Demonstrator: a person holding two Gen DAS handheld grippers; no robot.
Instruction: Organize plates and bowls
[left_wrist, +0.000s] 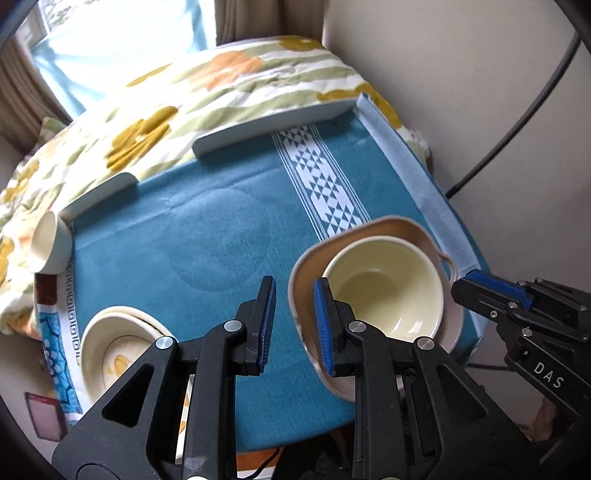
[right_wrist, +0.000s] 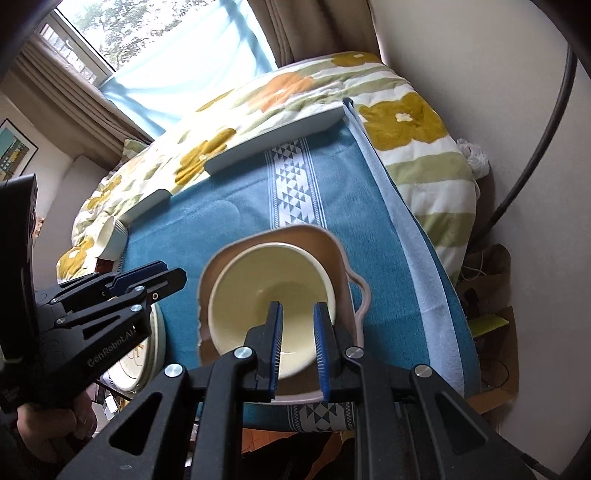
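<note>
Right now the cream bowl (left_wrist: 384, 288) sits inside the pink handled plate (left_wrist: 391, 223) on the blue cloth (left_wrist: 184, 240). Left gripper (left_wrist: 293, 284) and right gripper (right_wrist: 297, 306) hover over them, jaws clenched, grasping nothing.

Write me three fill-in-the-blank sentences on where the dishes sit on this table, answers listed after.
1. The pale yellow bowl sits inside the pinkish ____ dish.
2. The table is covered by a ____ cloth with a white patterned stripe.
3. The small cup at the cloth's far left corner lies on its ____.

Missing words: handled; blue; side
</note>
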